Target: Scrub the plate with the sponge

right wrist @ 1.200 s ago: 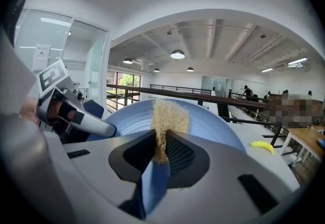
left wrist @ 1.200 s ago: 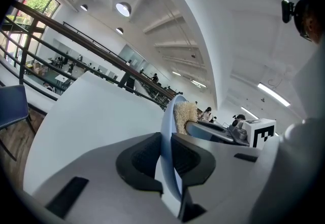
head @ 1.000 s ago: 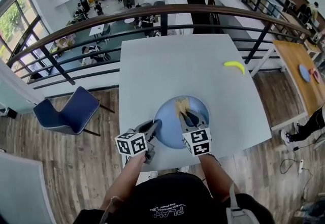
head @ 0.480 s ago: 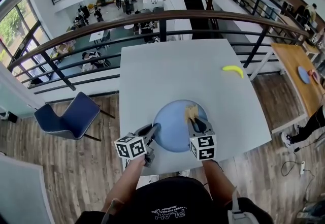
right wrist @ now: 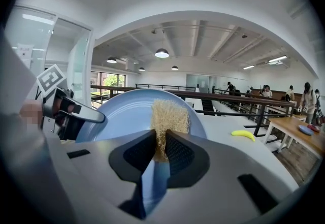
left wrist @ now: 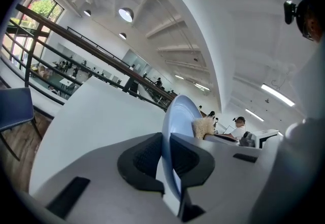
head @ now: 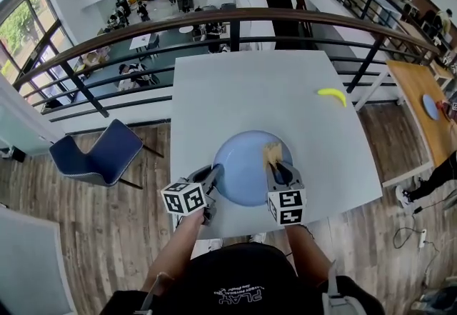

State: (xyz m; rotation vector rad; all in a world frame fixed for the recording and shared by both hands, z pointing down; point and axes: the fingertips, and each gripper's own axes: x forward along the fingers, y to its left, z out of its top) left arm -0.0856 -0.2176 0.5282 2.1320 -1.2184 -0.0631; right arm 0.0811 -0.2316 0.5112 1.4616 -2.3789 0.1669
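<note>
A light blue plate (head: 239, 163) lies on the white table (head: 250, 92), near its front edge. My left gripper (head: 212, 176) grips the plate's left rim. In the left gripper view the rim (left wrist: 175, 116) stands between the pads of that gripper (left wrist: 165, 154), whose jaws have just been closing on it. My right gripper (head: 277, 171) is shut on a tan fibrous sponge (head: 272, 155) that rests on the right part of the plate. In the right gripper view the sponge (right wrist: 170, 116) sticks out of the gripper (right wrist: 161, 152) against the plate (right wrist: 127, 116).
A yellow banana (head: 330, 95) lies at the table's far right, also seen in the right gripper view as a banana (right wrist: 242, 134). A railing (head: 235, 21) runs behind the table. A blue chair (head: 100, 156) stands on the floor to the left.
The right gripper has slid the sponge from the plate's far middle toward its right side. The left gripper stays on the left rim.
</note>
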